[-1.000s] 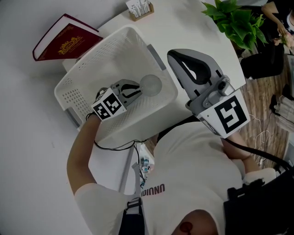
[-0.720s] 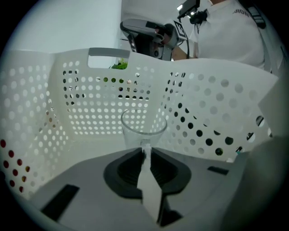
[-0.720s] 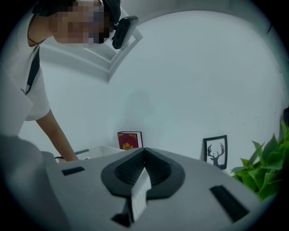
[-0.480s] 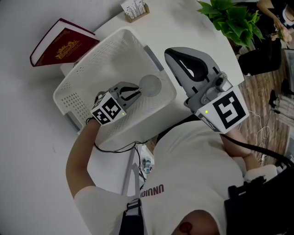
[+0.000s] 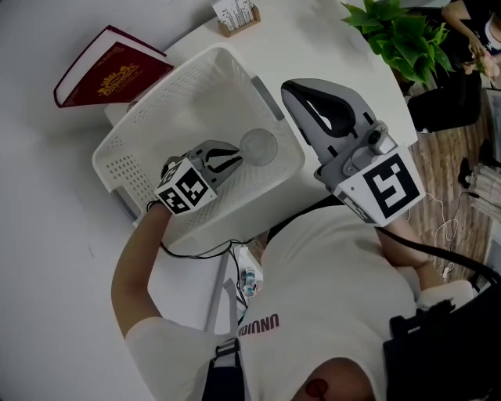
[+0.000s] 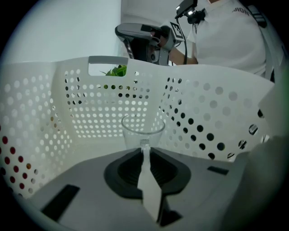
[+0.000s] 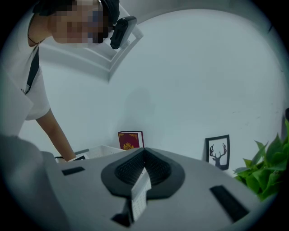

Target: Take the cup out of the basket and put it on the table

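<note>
We see the cup [image 5: 258,146] inside the white basket [image 5: 125,163]. It is a clear one, standing upright with its mouth up on the basket floor, close to the wall that faces our right side. The basket sits on the white desk [image 5: 329,39].

Our left gripper [image 5: 237,159] reaches down into the basket, and its tips are at the near side of the cup. In the left gripper view the gripper [image 6: 144,146] is narrow. Its jaws have just been closing, and they now pinch the near wall of the cup [image 6: 143,128] at the rim. The holed basket wall [image 6: 212,117] rises all around behind it.

Our right gripper [image 5: 291,90] hangs in the air beside the basket, over the desk and apart from the basket's right wall. In the right gripper view this gripper [image 7: 144,153] is closed, jaw against jaw, and it holds nothing.

A red book [image 5: 109,66] is beyond the far corner of the basket. In the right gripper view the book [image 7: 131,140] stands upright behind the basket rim. A small wooden holder with cards [image 5: 237,16] sits at the far edge of the desk, and a green plant [image 5: 399,35] is at the far right. The right gripper view also shows a framed deer picture [image 7: 217,152] against the wall, just left of the plant [image 7: 266,171].
</note>
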The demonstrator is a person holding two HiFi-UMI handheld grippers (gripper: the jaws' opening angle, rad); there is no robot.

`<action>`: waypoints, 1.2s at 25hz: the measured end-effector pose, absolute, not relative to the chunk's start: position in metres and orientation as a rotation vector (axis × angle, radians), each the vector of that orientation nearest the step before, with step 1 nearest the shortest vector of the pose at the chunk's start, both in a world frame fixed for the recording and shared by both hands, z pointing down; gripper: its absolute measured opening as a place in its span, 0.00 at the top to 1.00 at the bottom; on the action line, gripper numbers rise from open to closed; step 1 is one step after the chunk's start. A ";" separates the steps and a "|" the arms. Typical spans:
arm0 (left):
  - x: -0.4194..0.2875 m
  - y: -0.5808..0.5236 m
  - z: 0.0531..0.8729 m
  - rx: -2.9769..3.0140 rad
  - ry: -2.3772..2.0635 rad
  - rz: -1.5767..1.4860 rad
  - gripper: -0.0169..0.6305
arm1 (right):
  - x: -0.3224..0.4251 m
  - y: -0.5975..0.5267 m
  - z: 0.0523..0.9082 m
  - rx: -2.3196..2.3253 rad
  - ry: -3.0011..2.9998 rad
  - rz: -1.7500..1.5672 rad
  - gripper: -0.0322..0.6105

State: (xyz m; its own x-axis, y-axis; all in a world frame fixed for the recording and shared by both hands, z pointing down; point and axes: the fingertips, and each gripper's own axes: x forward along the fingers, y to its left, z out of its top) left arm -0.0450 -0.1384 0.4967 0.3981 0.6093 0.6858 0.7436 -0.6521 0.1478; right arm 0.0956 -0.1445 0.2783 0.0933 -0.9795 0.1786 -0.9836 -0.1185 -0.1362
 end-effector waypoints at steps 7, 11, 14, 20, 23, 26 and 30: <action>-0.046 -0.143 0.494 -2.459 -1.186 -1.104 0.91 | 0.096 -0.146 0.277 2.310 -2.086 0.349 0.92; -0.046 -0.148 0.488 -2.469 -1.157 -1.101 0.91 | 0.095 -0.145 0.277 2.305 -2.092 0.350 0.92; -0.045 -0.152 0.481 -2.491 -1.122 -1.090 0.91 | 0.095 -0.143 0.277 2.303 -2.096 0.348 0.92; -0.038 -0.159 0.464 -2.564 -1.027 -1.062 0.91 | 0.092 -0.142 0.273 2.291 -2.112 0.328 0.92; -0.038 -0.162 0.458 -2.574 -0.983 -1.058 0.91 | 0.091 -0.140 0.271 2.284 -2.125 0.320 0.92; -0.037 -0.165 0.453 -2.583 -0.950 -1.063 0.91 | 0.089 -0.138 0.269 2.278 -2.137 0.314 0.92; -0.035 -0.169 0.444 -2.597 -0.878 -1.029 0.91 | 0.084 -0.138 0.268 2.262 -2.154 0.307 0.92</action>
State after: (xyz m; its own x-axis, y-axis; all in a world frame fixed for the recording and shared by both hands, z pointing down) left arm -0.0348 -0.1686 0.4442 0.5783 0.4513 0.6796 0.6000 -0.7997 0.0205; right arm 0.0840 -0.1381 0.2685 0.0389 -0.9890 0.1429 -0.9895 -0.0580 -0.1323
